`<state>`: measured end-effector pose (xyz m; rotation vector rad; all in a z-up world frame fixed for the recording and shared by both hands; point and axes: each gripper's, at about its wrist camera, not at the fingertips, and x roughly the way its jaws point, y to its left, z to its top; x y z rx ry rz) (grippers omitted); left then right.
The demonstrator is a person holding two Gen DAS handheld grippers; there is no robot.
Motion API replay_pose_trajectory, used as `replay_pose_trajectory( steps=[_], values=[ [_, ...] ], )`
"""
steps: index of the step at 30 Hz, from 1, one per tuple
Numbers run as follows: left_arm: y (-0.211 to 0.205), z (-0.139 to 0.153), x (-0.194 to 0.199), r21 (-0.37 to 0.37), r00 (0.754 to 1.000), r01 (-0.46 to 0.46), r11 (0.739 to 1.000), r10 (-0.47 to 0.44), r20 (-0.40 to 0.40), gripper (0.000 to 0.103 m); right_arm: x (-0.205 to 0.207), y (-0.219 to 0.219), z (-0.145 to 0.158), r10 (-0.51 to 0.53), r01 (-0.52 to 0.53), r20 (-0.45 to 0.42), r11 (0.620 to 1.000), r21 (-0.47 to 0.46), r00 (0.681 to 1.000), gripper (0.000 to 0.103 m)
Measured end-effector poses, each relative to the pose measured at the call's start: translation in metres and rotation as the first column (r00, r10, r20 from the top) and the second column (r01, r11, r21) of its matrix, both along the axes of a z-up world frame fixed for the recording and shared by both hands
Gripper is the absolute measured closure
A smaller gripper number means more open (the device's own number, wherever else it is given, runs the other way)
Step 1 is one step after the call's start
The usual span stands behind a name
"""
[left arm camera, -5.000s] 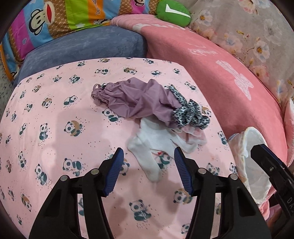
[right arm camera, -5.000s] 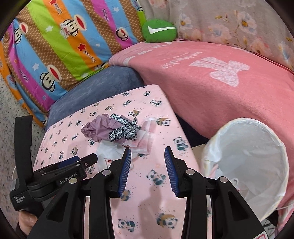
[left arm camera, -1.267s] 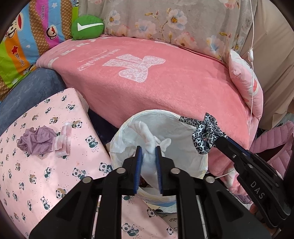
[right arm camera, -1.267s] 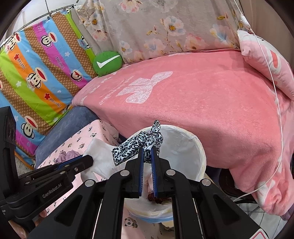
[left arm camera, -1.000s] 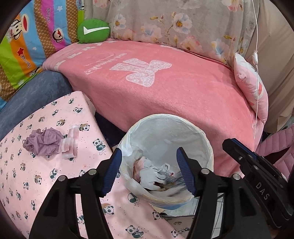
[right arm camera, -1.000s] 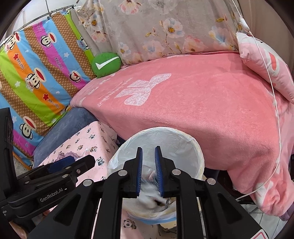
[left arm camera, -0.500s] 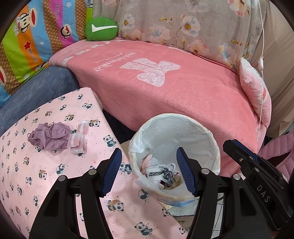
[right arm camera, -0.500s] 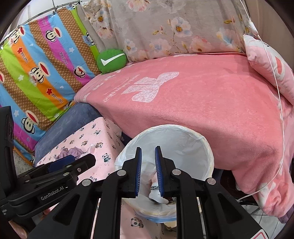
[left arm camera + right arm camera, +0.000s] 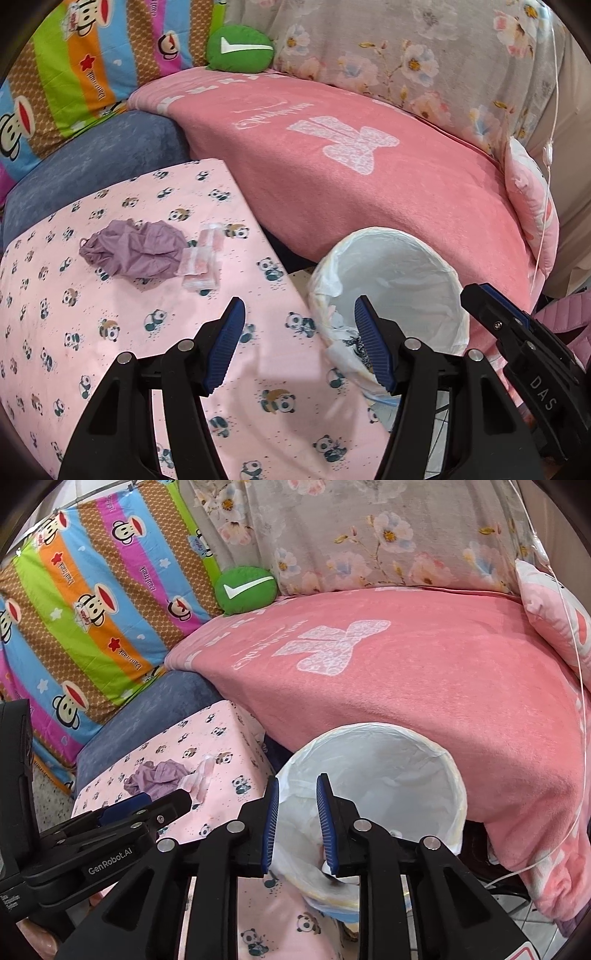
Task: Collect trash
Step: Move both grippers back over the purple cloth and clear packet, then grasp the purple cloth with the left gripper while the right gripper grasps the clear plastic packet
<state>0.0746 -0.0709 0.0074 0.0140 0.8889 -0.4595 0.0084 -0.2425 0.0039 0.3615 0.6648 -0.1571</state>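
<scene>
A crumpled purple cloth (image 9: 135, 252) and a clear pink-and-white wrapper (image 9: 203, 260) lie on the pink panda-print cover (image 9: 110, 350); both also show in the right wrist view, the cloth (image 9: 157, 775) and the wrapper (image 9: 199, 775). A white-lined trash bin (image 9: 391, 254) stands beside the cover with scraps inside; it also shows in the right wrist view (image 9: 373, 753). My left gripper (image 9: 298, 314) is open and empty above the cover's right edge. My right gripper (image 9: 295, 794) is slightly open and empty, over the bin's near rim.
A pink blanket (image 9: 351, 155) covers the sofa behind the bin. A green cushion (image 9: 239, 48), a striped monkey-print cushion (image 9: 92, 602) and a blue seat (image 9: 92, 158) lie at the back. A pink pillow (image 9: 532, 206) and a white cable (image 9: 576, 664) are at the right.
The white sock and the leopard-print piece were dropped into the bin. Both grippers have since swung left, away from the bin, toward the panda cover. The right jaws have parted slightly.
</scene>
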Motion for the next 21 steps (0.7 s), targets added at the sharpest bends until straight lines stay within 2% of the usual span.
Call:
replay_pose_trajectory(
  steps=[5,10,21],
  values=[
    [0.026,-0.006,0.007,0.001,0.999,-0.049,0.999,0.049,-0.014,0.044,0.01,0.022,-0.001,0.039,-0.039,-0.011,0.999,-0.011,0.999,0.079],
    [0.056,-0.012,0.016,0.005,0.994,-0.109,0.994,0.109,-0.023,0.04,0.023,0.048,-0.004,0.084,-0.084,-0.026,0.996,-0.016,0.996,0.079],
    [0.119,-0.033,0.048,0.023,0.973,-0.221,0.975,0.222,-0.061,0.039,0.064,0.1,-0.022,0.18,-0.181,-0.079,0.984,-0.005,0.981,0.078]
  ],
)
